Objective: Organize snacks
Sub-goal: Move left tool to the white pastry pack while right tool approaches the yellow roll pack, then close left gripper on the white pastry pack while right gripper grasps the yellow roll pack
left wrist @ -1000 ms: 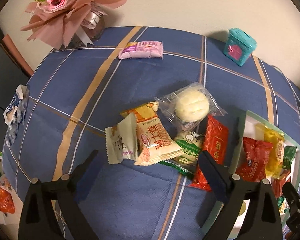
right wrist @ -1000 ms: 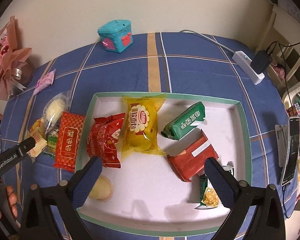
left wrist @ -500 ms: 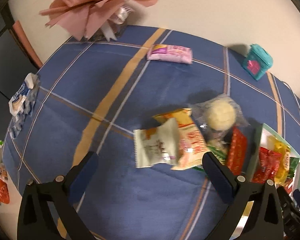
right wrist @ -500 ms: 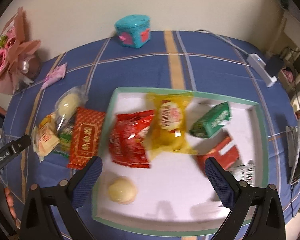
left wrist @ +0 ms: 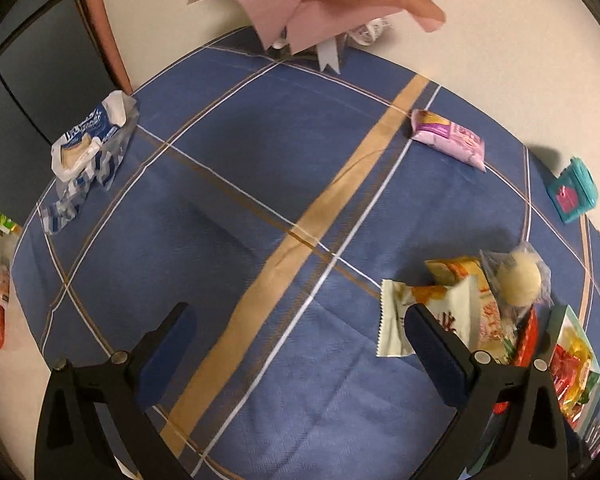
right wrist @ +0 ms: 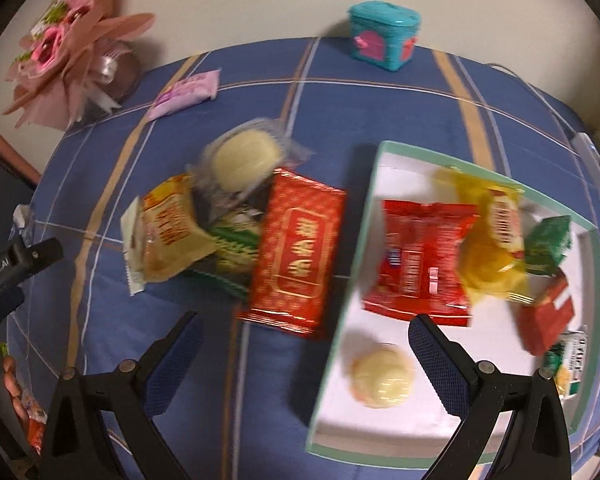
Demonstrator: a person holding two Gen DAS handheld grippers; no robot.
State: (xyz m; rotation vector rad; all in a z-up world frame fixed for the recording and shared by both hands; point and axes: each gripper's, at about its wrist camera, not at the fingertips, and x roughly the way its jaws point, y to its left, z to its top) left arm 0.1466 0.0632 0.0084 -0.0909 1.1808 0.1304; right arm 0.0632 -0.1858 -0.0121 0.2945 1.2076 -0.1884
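A white tray with a green rim (right wrist: 342, 308) holds a red packet (right wrist: 420, 256), a yellow packet (right wrist: 492, 244), a green packet (right wrist: 548, 240), a red box (right wrist: 548, 312) and a round pale bun (right wrist: 382, 374). Left of the tray lies a pile: a red-gold packet (right wrist: 300, 252), a wrapped pale bun (right wrist: 244, 156), a yellow-orange packet (right wrist: 172, 228) and a green-white packet (right wrist: 236, 240). My right gripper (right wrist: 300, 340) hangs open above the tray's left rim. My left gripper (left wrist: 296, 332) is open over bare cloth, left of the pile (left wrist: 452, 304). A pink packet (left wrist: 448, 140) lies far back.
A blue checked tablecloth (left wrist: 240, 184) covers the table. A pink bouquet (left wrist: 312, 4) and a teal box (right wrist: 384, 36) stand at the back by the wall. An opened blue-white wrapper (left wrist: 88, 144) lies at the left edge. A white power strip (right wrist: 592, 160) sits at the right.
Both grippers have swung left, empty and open. The left one has left the pile for bare cloth. The right one has shifted from the tray's middle to its left rim.
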